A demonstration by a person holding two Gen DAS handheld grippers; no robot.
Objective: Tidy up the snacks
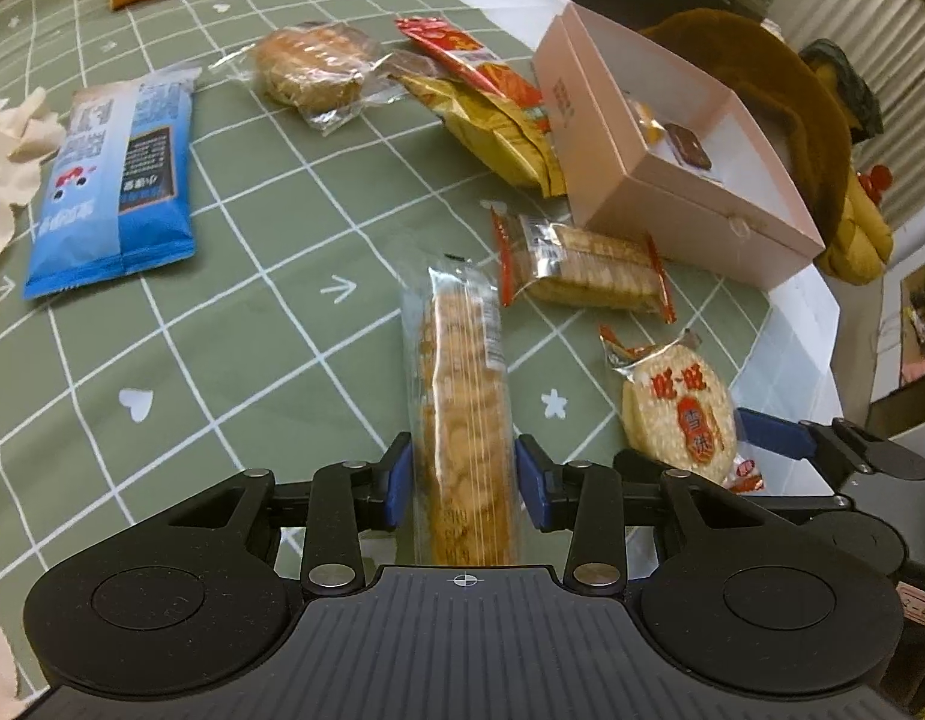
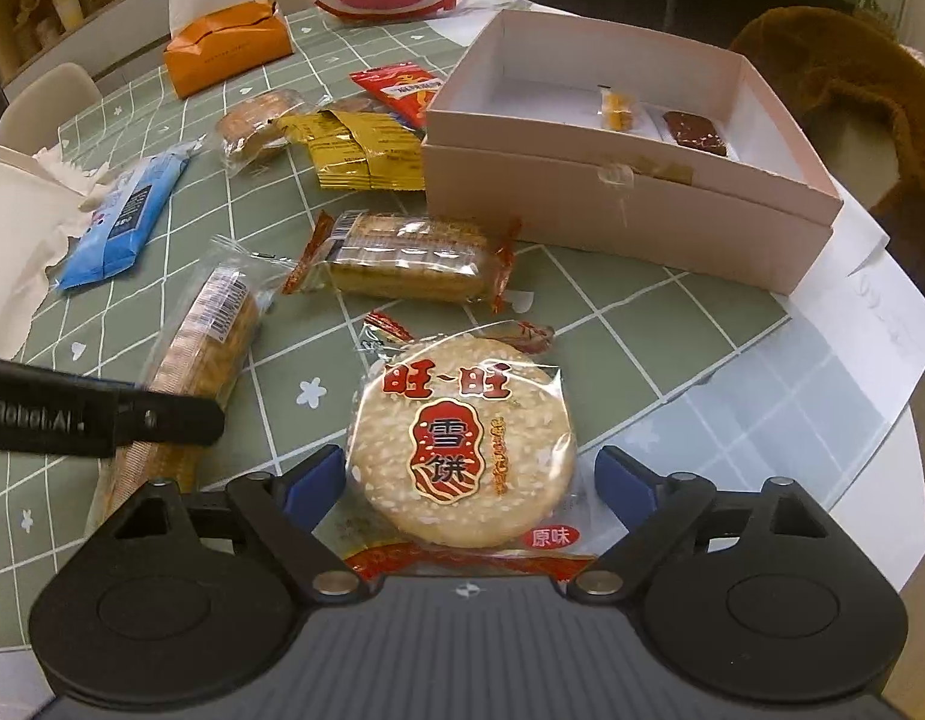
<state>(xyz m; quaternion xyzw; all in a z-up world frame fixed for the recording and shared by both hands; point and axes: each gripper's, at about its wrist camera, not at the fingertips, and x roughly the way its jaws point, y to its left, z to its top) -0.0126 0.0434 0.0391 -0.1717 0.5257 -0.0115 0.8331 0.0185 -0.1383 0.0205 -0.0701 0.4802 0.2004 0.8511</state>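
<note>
The left gripper (image 1: 462, 480) is closed on the near end of a long clear biscuit sleeve (image 1: 462, 396) lying on the green checked tablecloth (image 1: 234, 324). The right gripper (image 2: 471, 489) is held wide open, its blue pads either side of a round rice cracker packet (image 2: 462, 438), apparently untouched. The pink box (image 2: 630, 204) is seen farther right.

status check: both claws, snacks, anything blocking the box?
Left claw astride long clear-wrapped cracker sleeve, pads at wrapper. Right claw open around round rice cracker packet. Pink cardboard box open; rectangular biscuit pack lies between.
</note>
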